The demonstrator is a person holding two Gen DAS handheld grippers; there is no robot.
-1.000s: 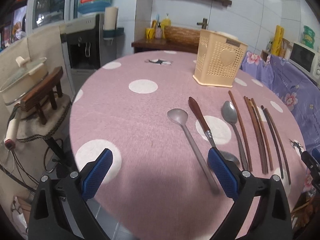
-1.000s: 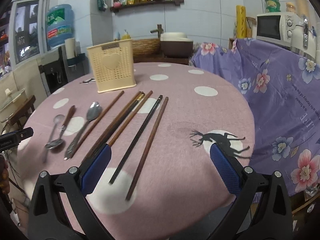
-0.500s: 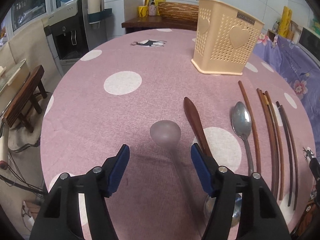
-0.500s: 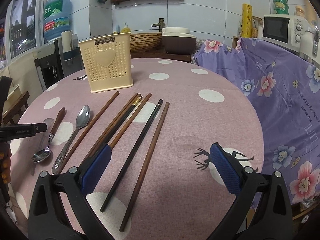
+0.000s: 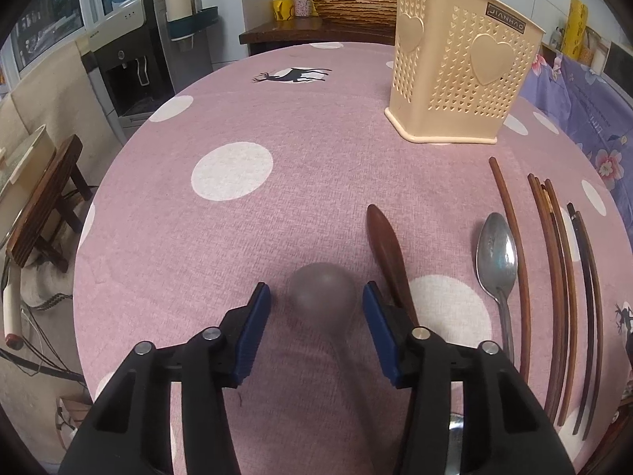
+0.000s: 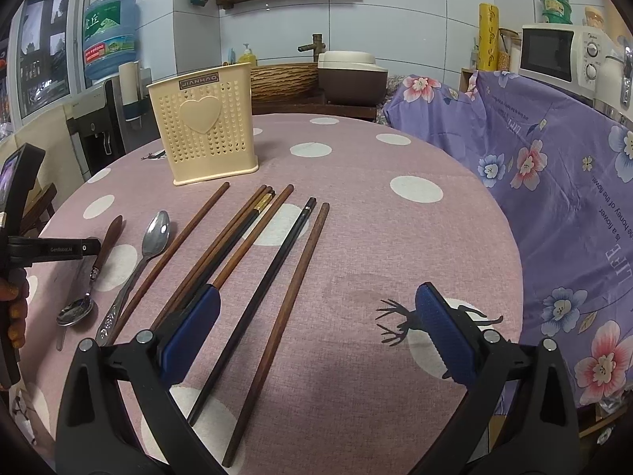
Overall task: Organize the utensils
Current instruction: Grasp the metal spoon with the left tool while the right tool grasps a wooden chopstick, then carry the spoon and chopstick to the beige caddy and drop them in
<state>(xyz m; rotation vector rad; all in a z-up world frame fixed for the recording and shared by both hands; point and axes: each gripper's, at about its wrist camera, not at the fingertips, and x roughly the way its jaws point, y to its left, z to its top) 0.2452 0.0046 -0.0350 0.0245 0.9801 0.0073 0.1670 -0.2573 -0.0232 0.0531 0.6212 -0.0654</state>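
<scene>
On the pink dotted tablecloth (image 5: pixel 316 158), utensils lie lengthwise toward the basket (image 5: pixel 459 79). The left gripper (image 5: pixel 316 301) is closing around a blurred spoon bowl (image 5: pixel 322 289), not yet pinching; the right gripper (image 6: pixel 316 316) gapes wide, empty.

Even indoor light, strong fisheye bending at edges; the near spoon (image 5: pixel 322 291) blurs out of focus.

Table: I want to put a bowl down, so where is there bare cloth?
Free: the cloth left of the basket, and the stretch right of the chopsticks. Crowded: the row of spoons and chopsticks below the basket.
</scene>
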